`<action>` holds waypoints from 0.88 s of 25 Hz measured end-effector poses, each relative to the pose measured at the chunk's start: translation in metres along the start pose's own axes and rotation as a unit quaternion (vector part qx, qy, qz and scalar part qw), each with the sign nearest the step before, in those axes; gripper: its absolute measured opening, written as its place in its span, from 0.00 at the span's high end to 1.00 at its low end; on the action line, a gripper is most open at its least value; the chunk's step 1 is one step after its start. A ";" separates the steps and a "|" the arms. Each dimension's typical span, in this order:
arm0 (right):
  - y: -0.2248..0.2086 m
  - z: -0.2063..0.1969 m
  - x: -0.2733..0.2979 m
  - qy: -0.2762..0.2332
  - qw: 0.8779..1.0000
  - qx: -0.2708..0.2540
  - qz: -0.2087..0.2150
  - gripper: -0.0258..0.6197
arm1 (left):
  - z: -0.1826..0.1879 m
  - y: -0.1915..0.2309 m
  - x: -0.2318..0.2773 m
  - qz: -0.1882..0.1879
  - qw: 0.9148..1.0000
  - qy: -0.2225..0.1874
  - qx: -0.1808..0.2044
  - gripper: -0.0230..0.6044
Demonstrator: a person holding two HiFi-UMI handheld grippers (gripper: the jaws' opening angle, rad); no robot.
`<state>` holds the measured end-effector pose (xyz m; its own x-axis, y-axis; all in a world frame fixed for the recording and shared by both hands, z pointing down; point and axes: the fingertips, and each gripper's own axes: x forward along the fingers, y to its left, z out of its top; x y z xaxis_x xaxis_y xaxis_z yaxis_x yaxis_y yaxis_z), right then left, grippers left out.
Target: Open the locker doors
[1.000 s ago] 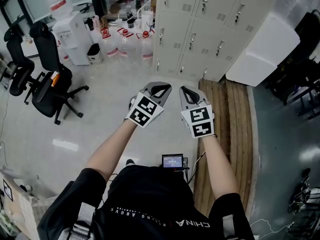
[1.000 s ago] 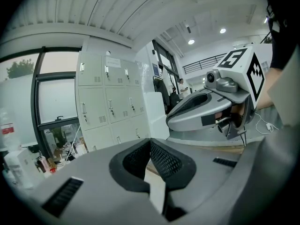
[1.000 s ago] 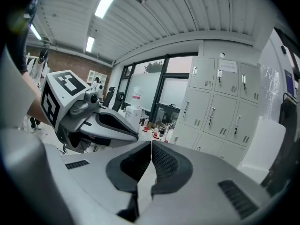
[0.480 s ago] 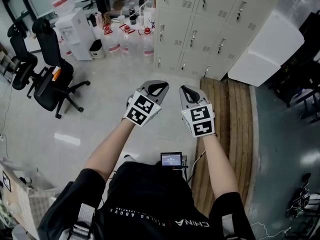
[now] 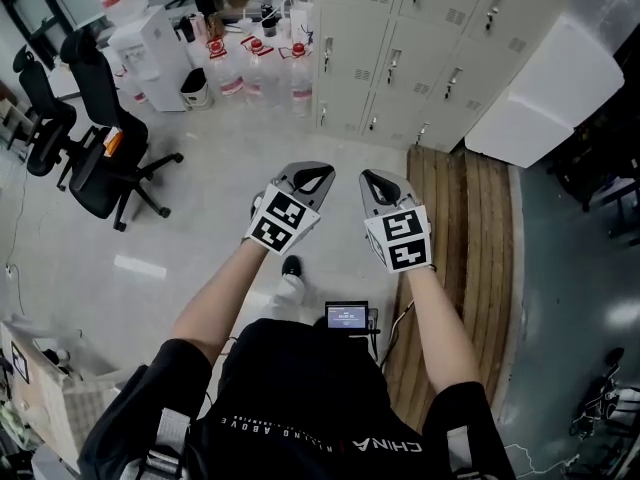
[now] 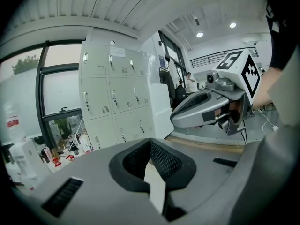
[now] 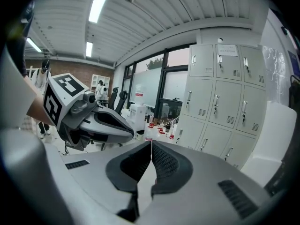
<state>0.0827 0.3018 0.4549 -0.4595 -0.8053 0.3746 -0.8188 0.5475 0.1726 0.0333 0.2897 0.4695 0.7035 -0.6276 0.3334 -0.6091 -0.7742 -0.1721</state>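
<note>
A bank of pale grey lockers [image 5: 420, 38] stands at the far side of the room, every door shut, each with a small upright handle [image 5: 394, 65]. The same lockers [image 6: 110, 97] show in the left gripper view and the lockers [image 7: 222, 107] in the right gripper view. My left gripper [image 5: 314, 176] and right gripper [image 5: 372, 182] are held side by side at chest height, well short of the lockers. Both are shut with nothing between the tips. Each gripper view shows the other gripper [image 6: 211, 104] [image 7: 93, 118] beside it.
Two black office chairs [image 5: 100, 143] stand at the left. Water bottles [image 5: 255, 68] and a white dispenser [image 5: 150, 53] sit left of the lockers. A large white box [image 5: 545, 93] leans to the lockers' right. Wooden planks [image 5: 470, 238] lie on the floor ahead.
The view has drifted slightly toward the lockers. A shoe now shows below the left gripper. Both grippers keep their pose and stay shut.
</note>
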 end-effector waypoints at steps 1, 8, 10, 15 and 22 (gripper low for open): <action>-0.005 0.000 0.008 0.002 1.000 0.002 -0.002 0.91 | -0.001 0.006 0.006 -0.003 1.000 -0.001 0.000 0.93; -0.036 0.016 0.068 0.022 1.000 -0.009 -0.021 0.91 | -0.002 0.068 0.055 -0.028 0.999 -0.006 -0.014 0.93; -0.051 0.025 0.087 0.026 0.999 -0.008 -0.030 0.91 | 0.003 0.088 0.071 -0.040 0.999 -0.009 -0.009 0.93; -0.075 0.041 0.135 0.039 0.998 0.002 -0.049 0.91 | 0.006 0.140 0.099 -0.060 0.998 -0.013 -0.010 0.93; -0.090 0.053 0.187 0.056 0.996 0.012 -0.061 0.91 | -0.006 0.194 0.121 -0.074 0.997 -0.012 -0.026 0.93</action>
<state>0.0518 0.0902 0.4612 -0.3158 -0.8344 0.4517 -0.8746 0.4406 0.2025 -0.0017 0.0636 0.4821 0.7952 -0.5095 0.3287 -0.5159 -0.8534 -0.0748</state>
